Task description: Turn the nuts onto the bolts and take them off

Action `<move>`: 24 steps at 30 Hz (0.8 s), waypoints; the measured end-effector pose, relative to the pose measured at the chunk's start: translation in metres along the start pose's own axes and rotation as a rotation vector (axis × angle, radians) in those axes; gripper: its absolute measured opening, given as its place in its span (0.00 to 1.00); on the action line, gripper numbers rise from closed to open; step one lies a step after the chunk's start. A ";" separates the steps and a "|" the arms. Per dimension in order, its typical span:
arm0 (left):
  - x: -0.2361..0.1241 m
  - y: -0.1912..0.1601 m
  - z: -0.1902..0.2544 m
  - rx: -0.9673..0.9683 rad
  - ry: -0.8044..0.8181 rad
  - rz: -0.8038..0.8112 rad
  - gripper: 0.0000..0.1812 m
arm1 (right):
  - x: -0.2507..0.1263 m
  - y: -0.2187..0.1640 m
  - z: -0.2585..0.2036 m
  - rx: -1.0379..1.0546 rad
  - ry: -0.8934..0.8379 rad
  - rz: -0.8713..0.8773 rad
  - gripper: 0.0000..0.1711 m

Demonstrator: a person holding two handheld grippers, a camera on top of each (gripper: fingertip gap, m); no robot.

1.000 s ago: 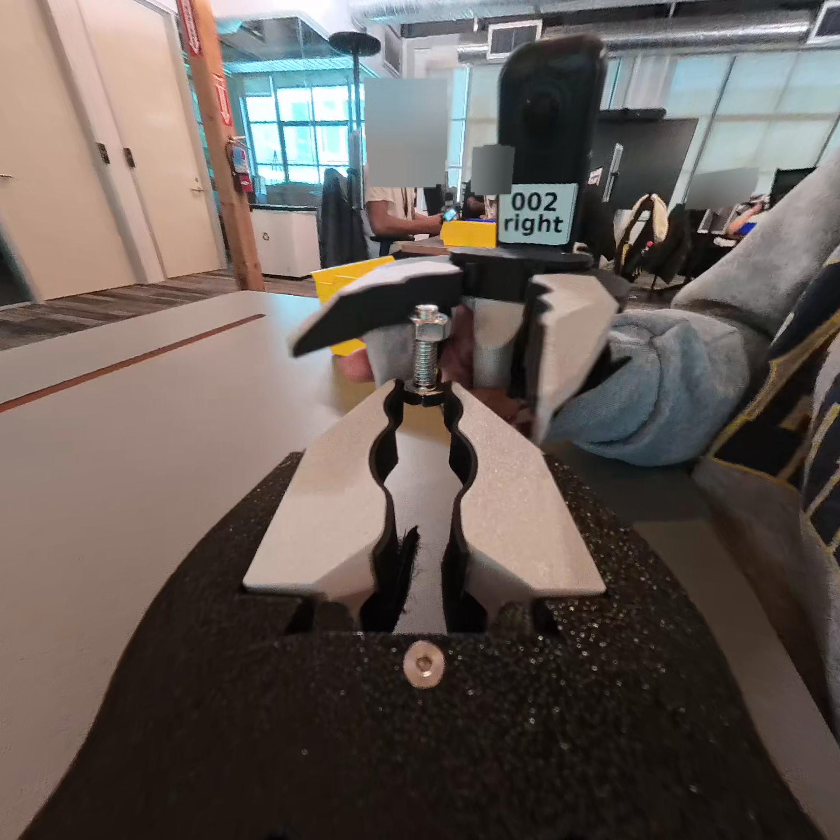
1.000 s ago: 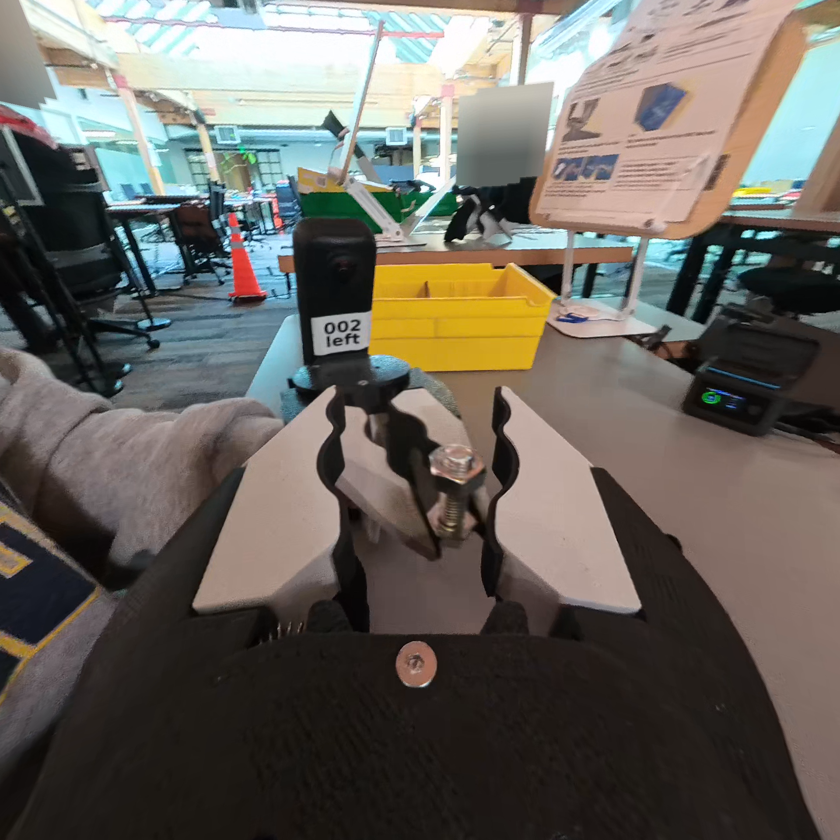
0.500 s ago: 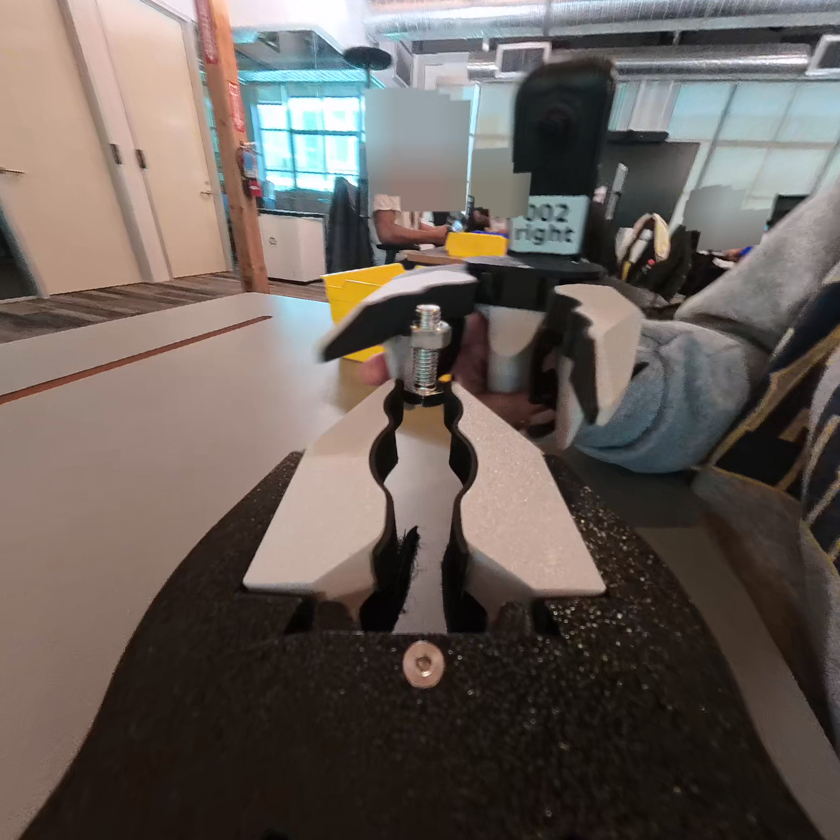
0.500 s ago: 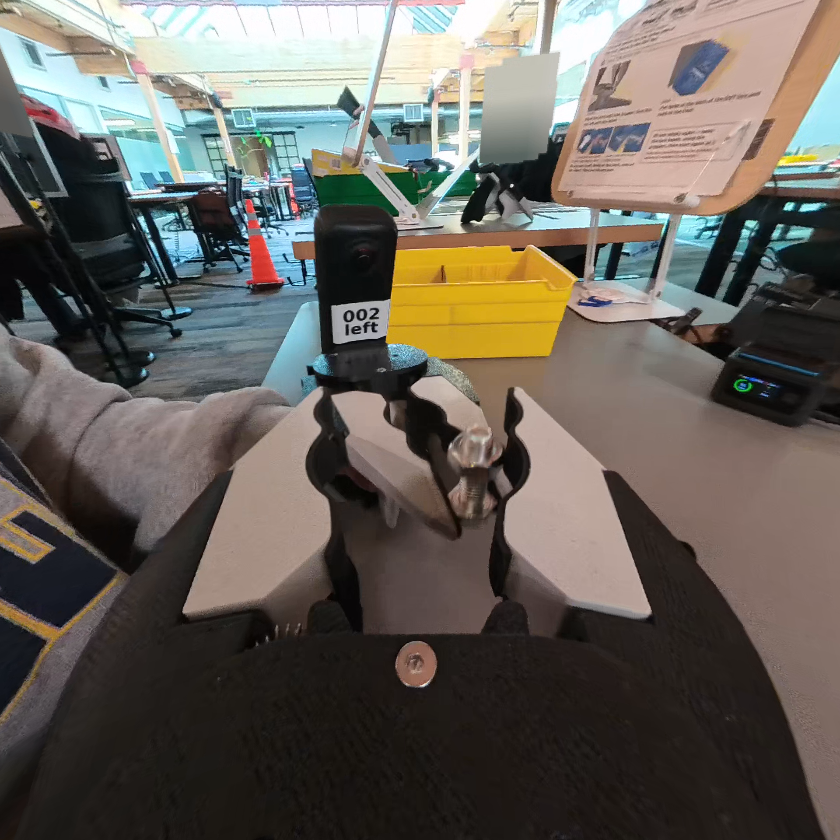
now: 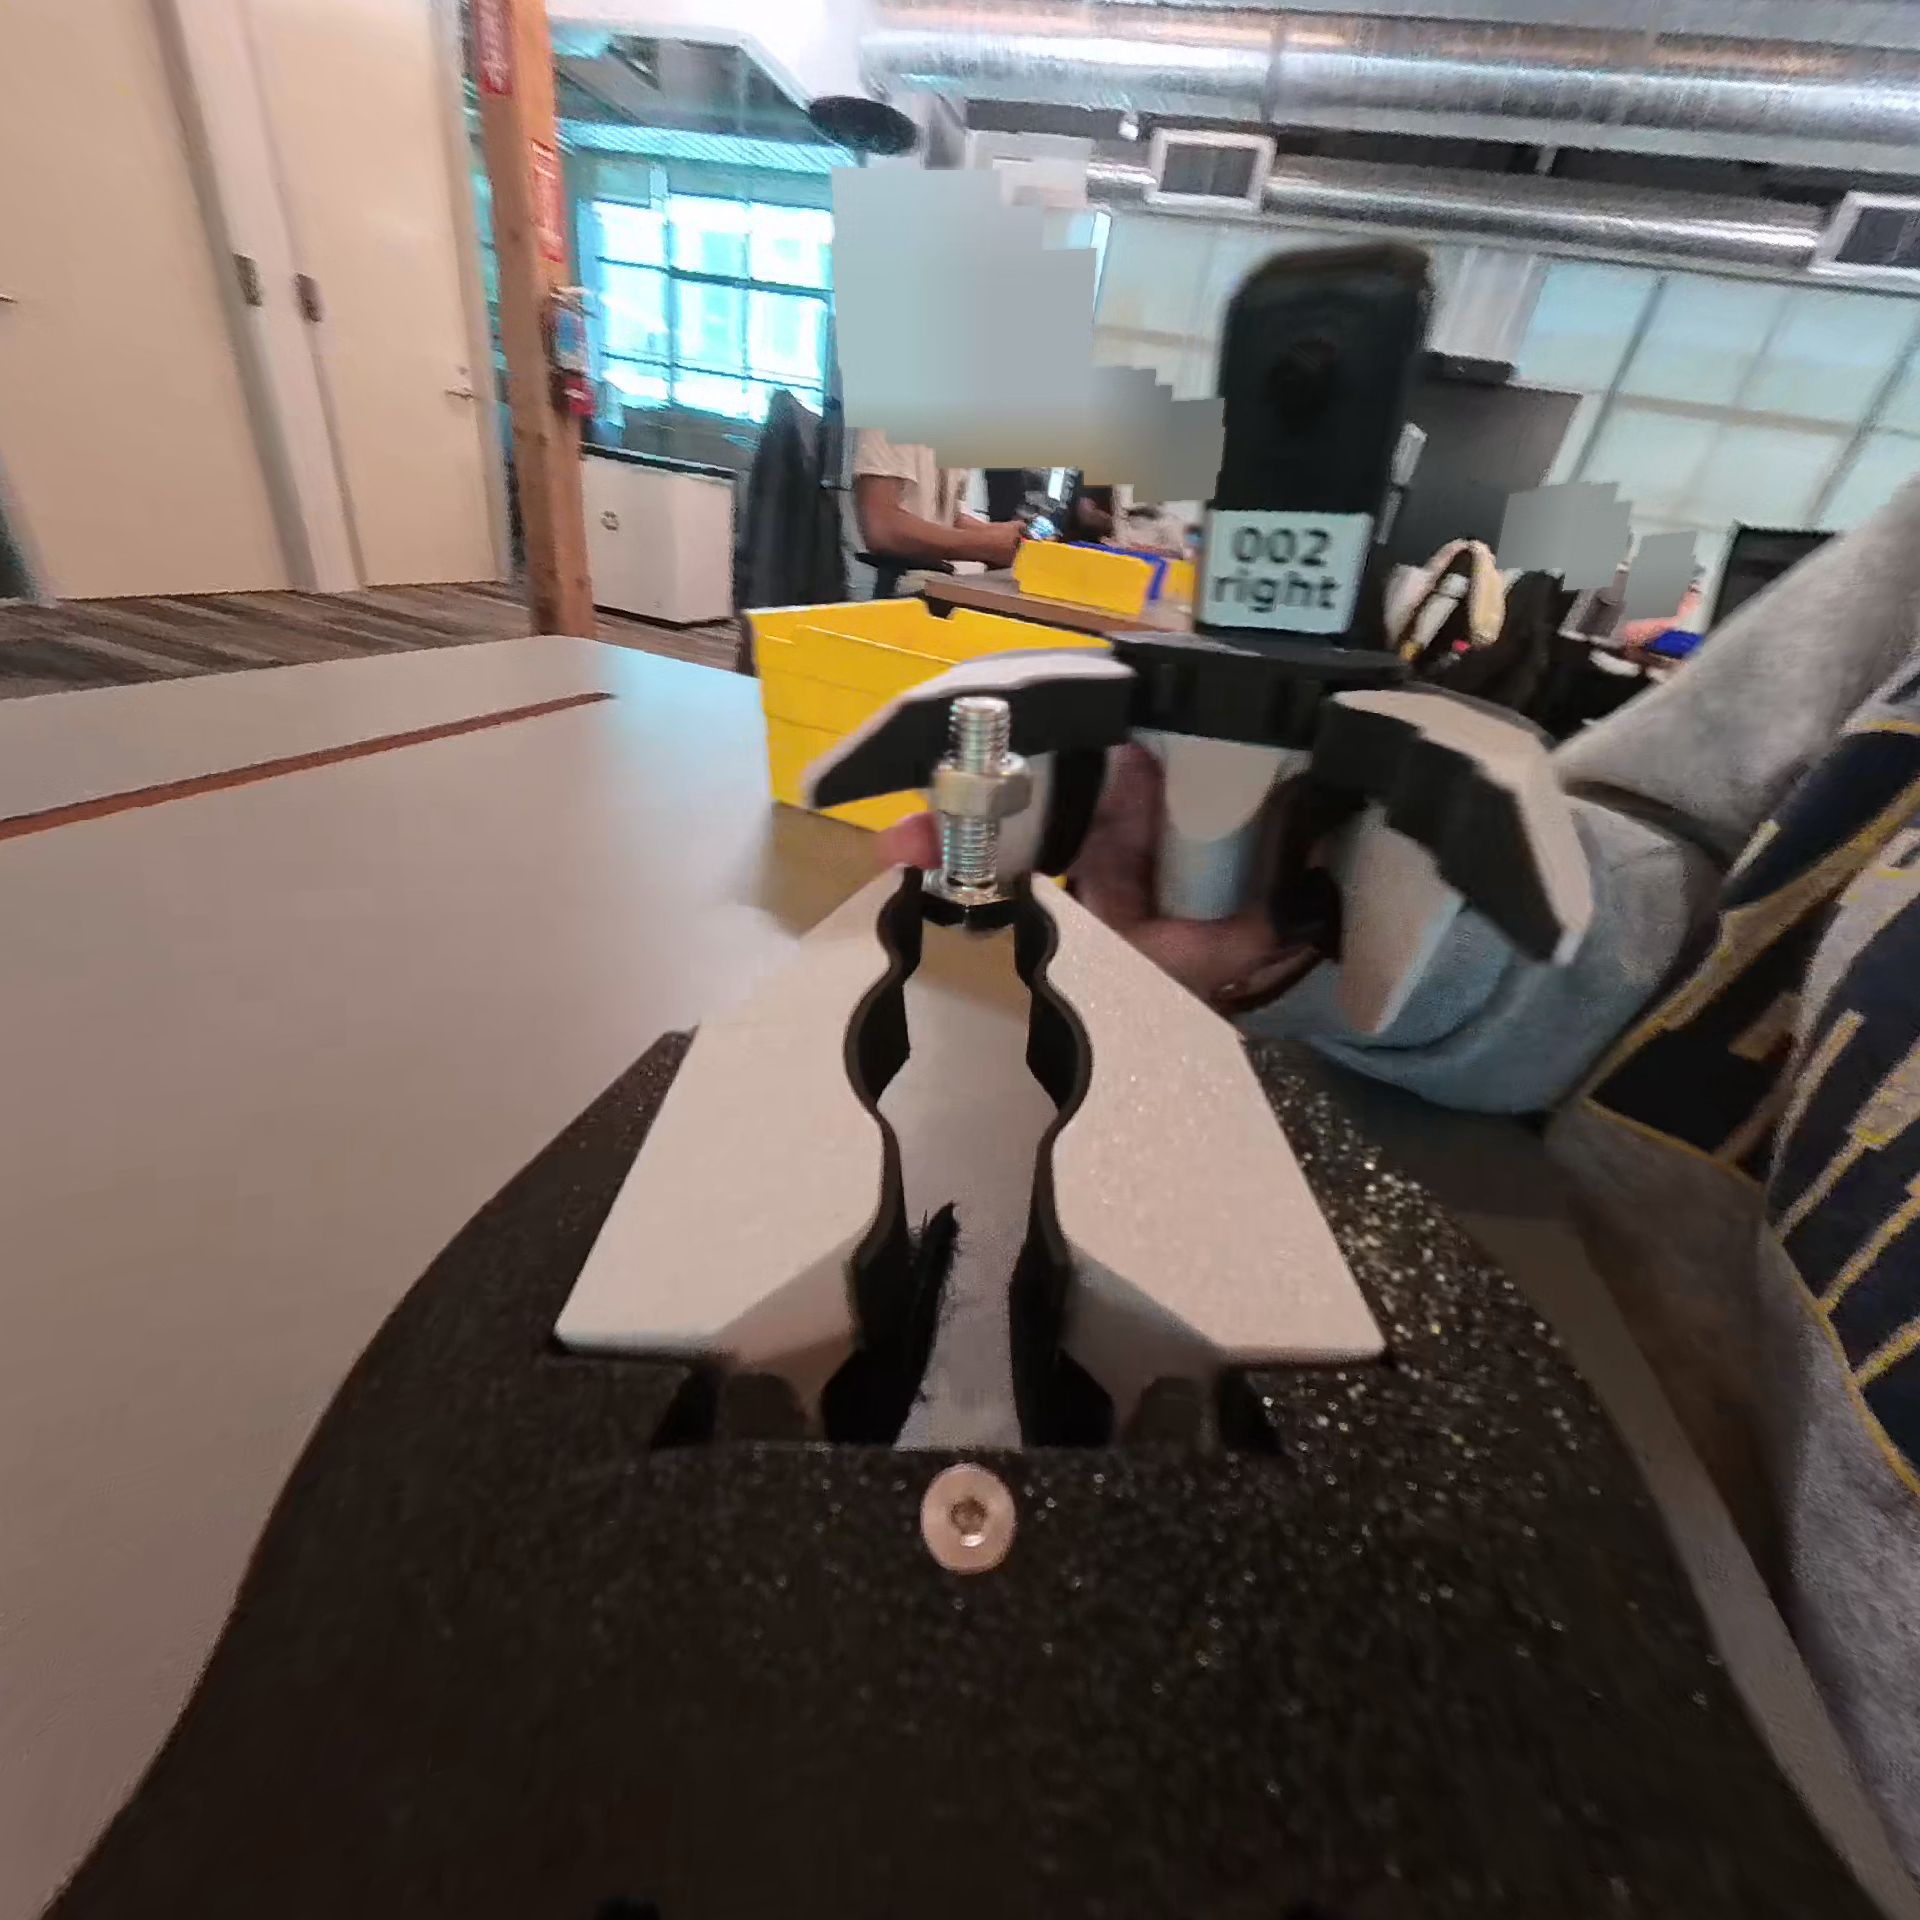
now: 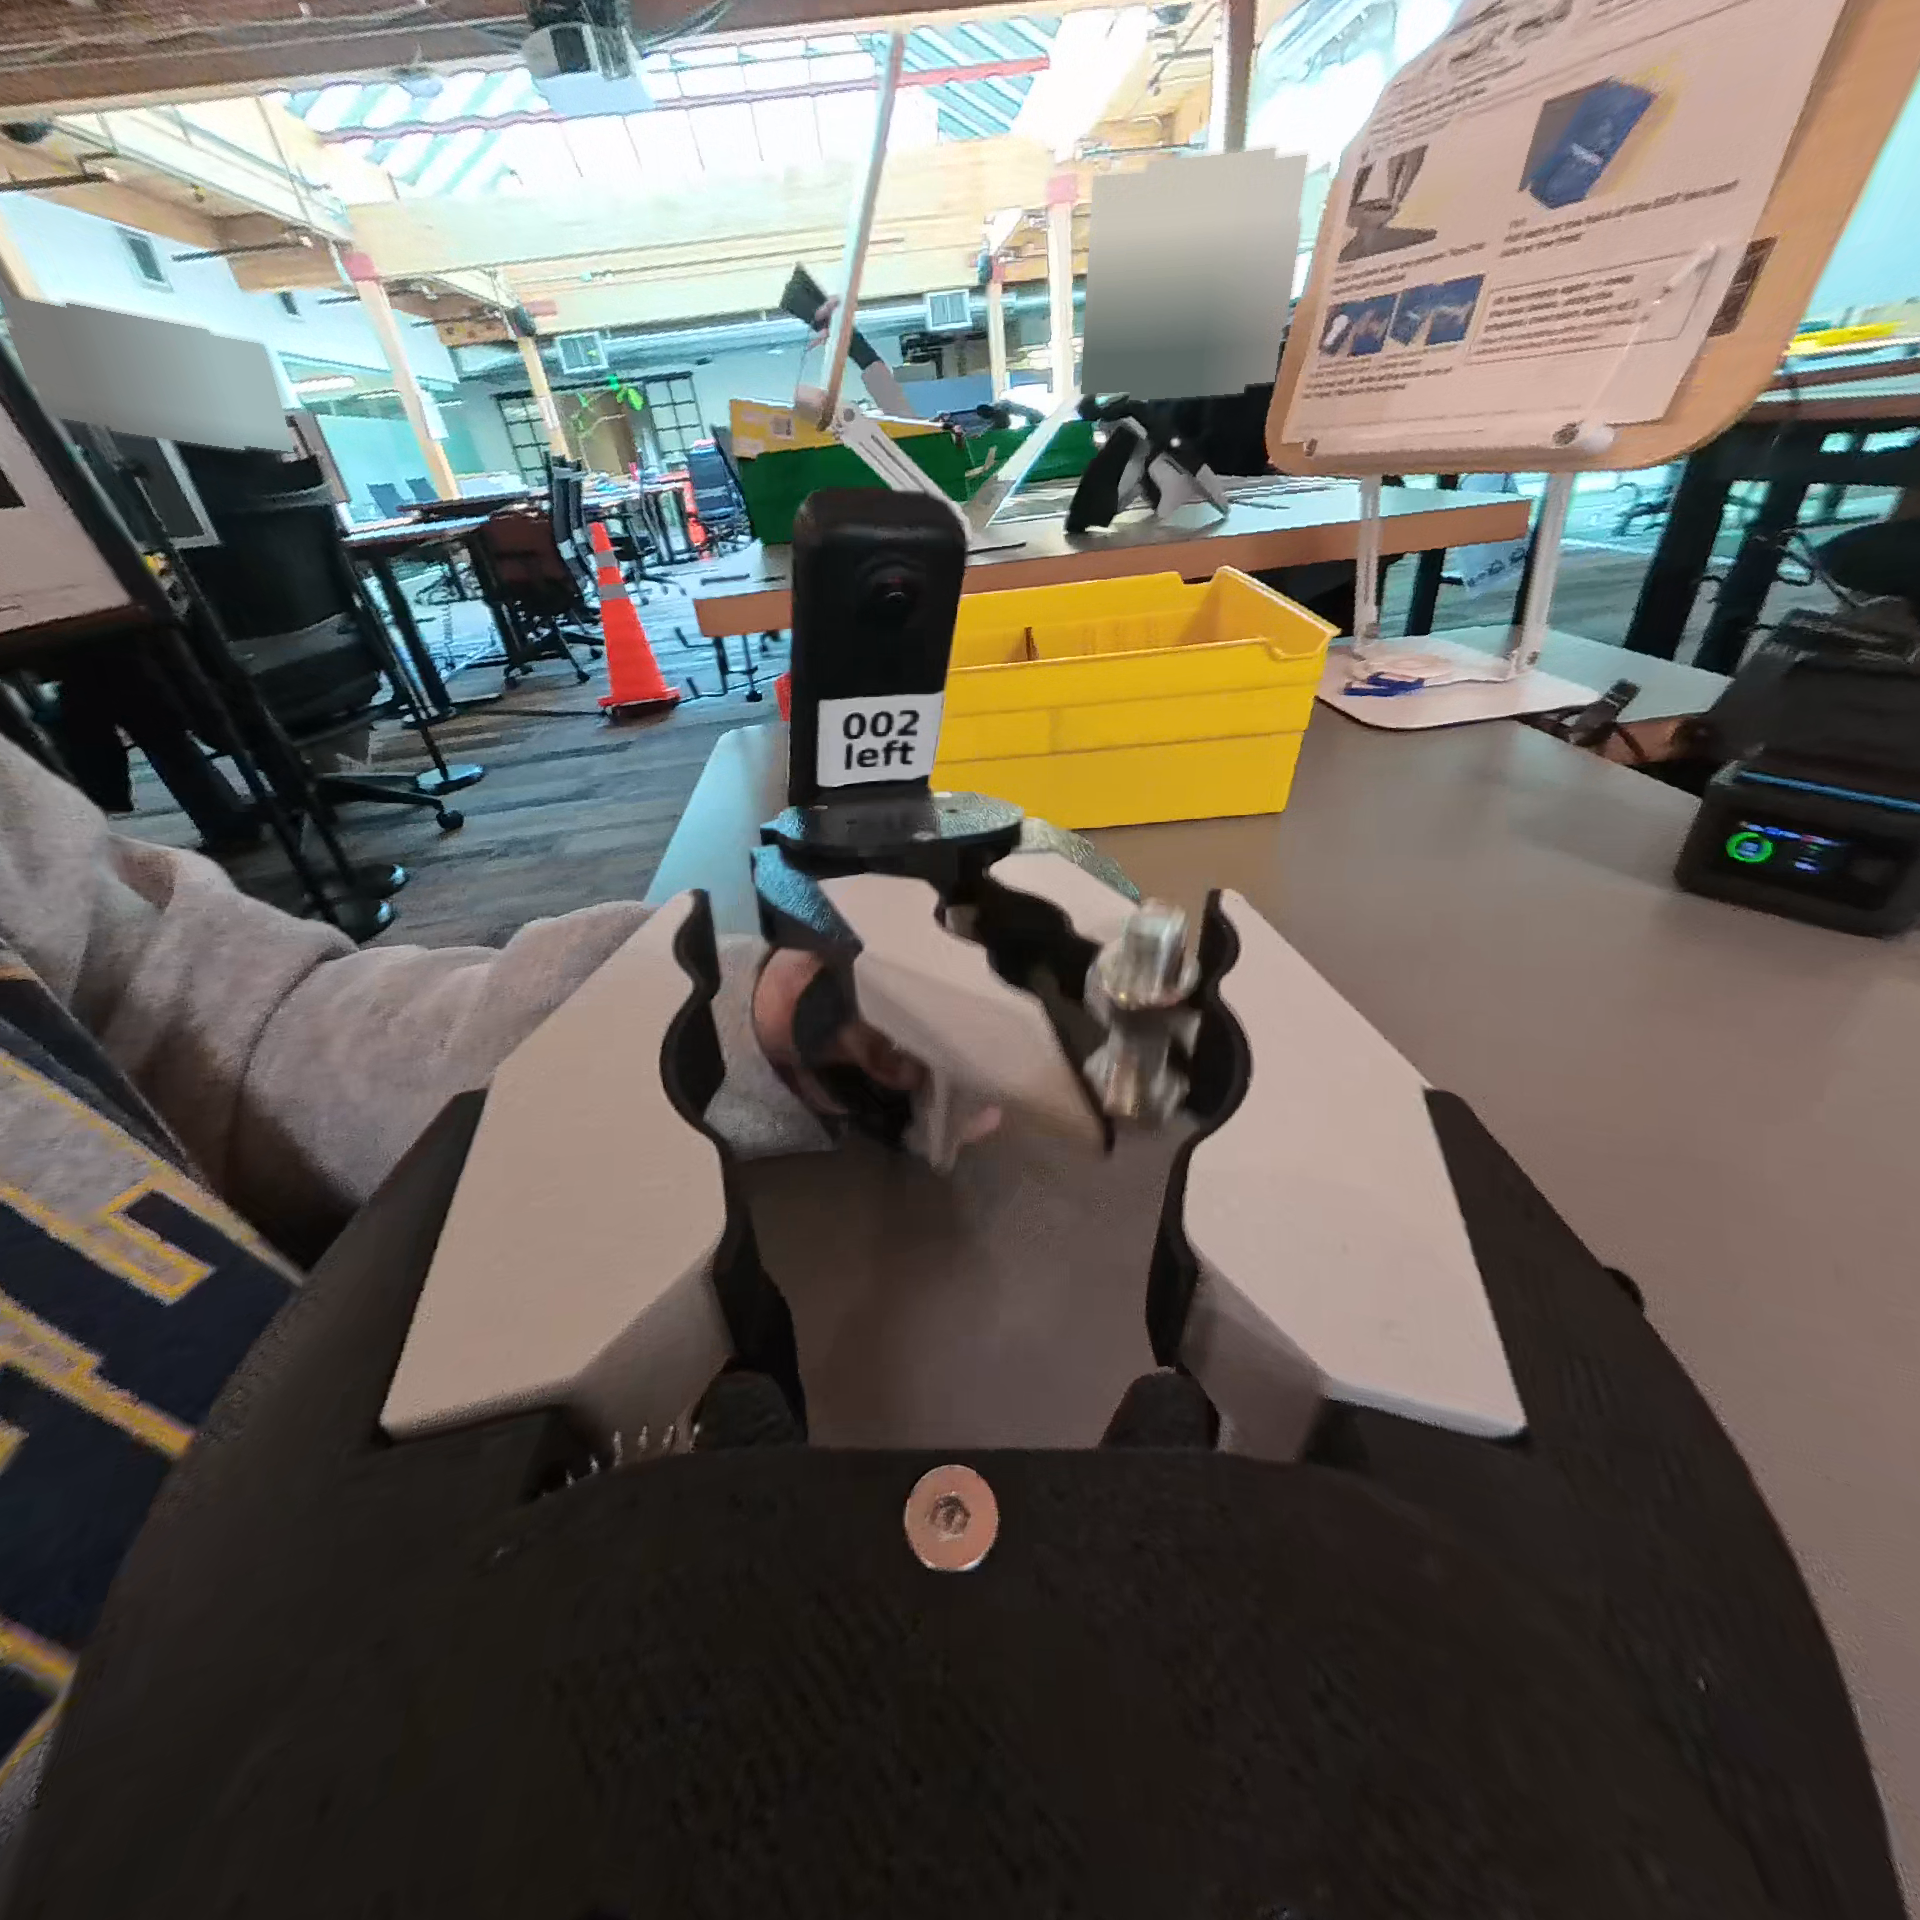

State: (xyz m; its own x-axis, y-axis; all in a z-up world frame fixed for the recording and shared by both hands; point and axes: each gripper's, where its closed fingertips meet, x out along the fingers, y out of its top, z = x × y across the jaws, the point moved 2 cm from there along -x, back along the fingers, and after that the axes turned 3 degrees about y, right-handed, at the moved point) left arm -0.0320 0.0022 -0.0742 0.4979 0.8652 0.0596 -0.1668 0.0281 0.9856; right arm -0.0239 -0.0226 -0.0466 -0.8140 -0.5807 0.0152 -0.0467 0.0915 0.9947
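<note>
In the left wrist view, we are clamping the head of the bolt (image 5: 968,831) between the tips of our left hand-held gripper (image 5: 968,914), and the bolt is standing upright above the grey bench (image 5: 312,935). A nut (image 5: 980,798) is sitting partway down the thread, with bare thread showing above and below it. Our right hand-held gripper (image 5: 1195,810) is facing us from behind the bolt with its fingers spread wide: one finger is passing just behind the top of the bolt, while the other is well off to the side. A yellow bin (image 5: 831,675) is resting on the bench beyond it.

In the right wrist view, we are looking along our right hand-held gripper (image 6: 956,997), whose fingers are standing apart and gripping nothing. The bolt (image 6: 1132,1018) is leaning in the gap, close beside the inner edge of one finger, its nut (image 6: 1138,977) near that edge; we cannot tell whether they are touching. The left hand-held gripper (image 6: 1112,1081) is pinching the lower end of the bolt. A yellow bin (image 6: 1122,717) and a small black device (image 6: 1808,831) are sitting farther back on the bench (image 6: 1558,1039).
</note>
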 end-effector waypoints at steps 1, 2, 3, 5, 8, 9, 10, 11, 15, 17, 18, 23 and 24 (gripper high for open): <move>-0.005 0.003 -0.008 -0.006 0.049 0.017 0.09 | -0.008 0.001 0.000 0.000 -0.010 0.002 0.55; -0.010 0.005 -0.016 -0.023 0.091 0.036 0.09 | -0.016 0.002 0.000 -0.002 -0.011 0.003 0.54; -0.014 0.008 -0.020 -0.040 0.107 0.056 0.09 | -0.023 0.002 0.000 -0.002 -0.012 0.000 0.51; -0.013 0.009 -0.016 -0.037 0.076 0.063 0.09 | -0.029 0.002 0.007 0.005 -0.032 -0.017 0.54; 0.003 0.001 0.008 0.003 -0.051 0.006 0.09 | -0.019 0.004 0.006 0.027 0.030 -0.038 0.61; 0.008 -0.004 0.014 0.014 -0.080 -0.024 0.09 | -0.012 0.003 0.003 0.028 0.060 -0.051 0.63; 0.011 -0.006 0.019 0.024 -0.098 -0.037 0.09 | -0.006 0.000 -0.001 0.030 0.091 -0.065 0.63; 0.013 -0.006 0.020 0.026 -0.100 -0.038 0.09 | 0.000 -0.004 -0.006 0.036 0.122 -0.082 0.64; -0.007 0.004 -0.007 0.011 0.051 0.016 0.09 | -0.007 -0.008 -0.014 0.024 0.128 -0.101 0.71; -0.020 0.010 -0.024 -0.022 0.130 0.057 0.09 | -0.019 -0.006 -0.013 0.043 0.134 -0.081 0.64; -0.023 0.011 -0.026 -0.025 0.138 0.063 0.09 | -0.022 -0.006 -0.010 0.052 0.121 -0.080 0.64; -0.007 0.000 -0.015 0.005 0.082 -0.009 0.09 | -0.016 0.001 0.007 0.032 0.041 -0.050 0.60; -0.005 0.000 -0.013 0.009 0.074 -0.014 0.09 | -0.016 0.004 0.014 0.028 -0.004 -0.029 0.52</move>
State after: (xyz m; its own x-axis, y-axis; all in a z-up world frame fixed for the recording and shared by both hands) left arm -0.0457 0.0042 -0.0770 0.4362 0.8992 0.0344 -0.1523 0.0361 0.9877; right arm -0.0196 -0.0015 -0.0447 -0.8145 -0.5800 -0.0145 -0.0869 0.0973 0.9915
